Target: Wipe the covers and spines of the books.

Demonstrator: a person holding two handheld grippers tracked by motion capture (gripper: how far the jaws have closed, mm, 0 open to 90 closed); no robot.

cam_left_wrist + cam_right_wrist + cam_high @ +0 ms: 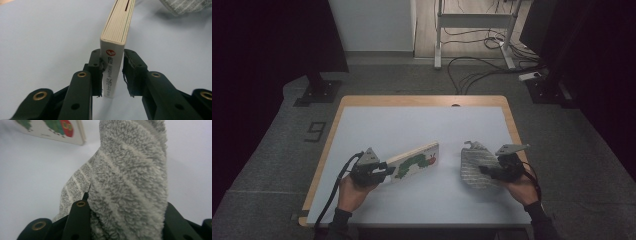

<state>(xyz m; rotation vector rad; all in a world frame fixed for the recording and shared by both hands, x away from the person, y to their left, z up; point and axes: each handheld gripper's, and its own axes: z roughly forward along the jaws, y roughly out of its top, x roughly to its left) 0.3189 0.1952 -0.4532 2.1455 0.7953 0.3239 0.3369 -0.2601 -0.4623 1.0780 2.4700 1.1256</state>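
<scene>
While the high view shows the left tongs meeting the near end of a picture book with a green caterpillar on its cover, the left gripper view adds the grip itself: the book stands on edge with its spine between the two black jaws, the left jaw pressed to it and the right jaw touching or just beside it, so the tongs are closed on the book. Its page block runs away over the pale counter.

Right of the book, apart from it, a grey striped fleece cloth lies near the counter's right edge. From above, the right tongs reach onto its near right side. Up close in the right gripper view, the fluffy cloth bulges between the jaws, clamped by the tongs and hiding their tips, with the book's corner at upper left.

Beyond the counter, cables trail over the grey floor.
</scene>
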